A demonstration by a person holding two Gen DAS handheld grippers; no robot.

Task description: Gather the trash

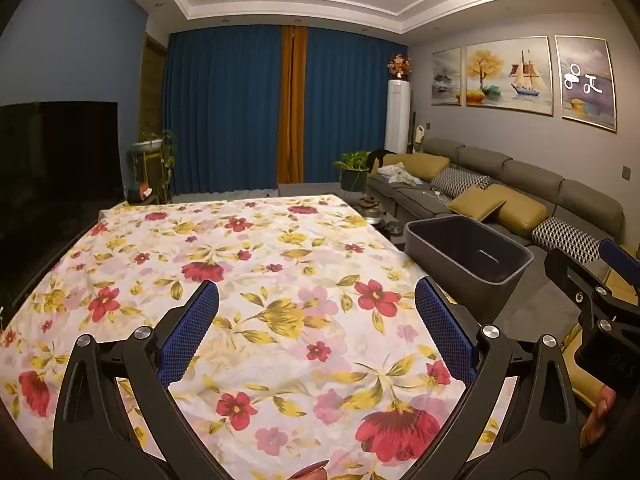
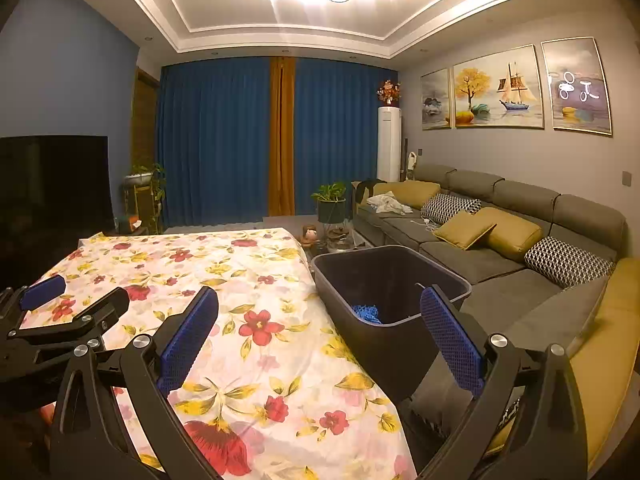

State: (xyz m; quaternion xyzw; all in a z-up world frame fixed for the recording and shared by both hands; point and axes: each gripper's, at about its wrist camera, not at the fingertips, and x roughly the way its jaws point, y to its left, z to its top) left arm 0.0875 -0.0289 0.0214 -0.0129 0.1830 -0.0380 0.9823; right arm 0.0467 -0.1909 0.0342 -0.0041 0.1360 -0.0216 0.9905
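**Both grippers spread above the floral cloth, bin to the right**

My left gripper (image 1: 316,328) has its jaws wide apart with nothing between the blue pads; below and ahead of it I see only the floral tablecloth (image 1: 256,264). My right gripper (image 2: 320,344) is likewise spread and holds nothing. It hangs over the right edge of the cloth, its left finger above the fabric and its right finger in front of the dark trash bin (image 2: 340,280).

The bin stands just beside the table's right edge, ahead and slightly right of the right gripper, well to the right of the left one. From the right wrist view I note a blue netted item (image 2: 366,314) lying in the bin's bottom, close to its near wall.

Beyond the bin, further right, runs a grey sofa (image 2: 492,264) with yellow and patterned cushions.
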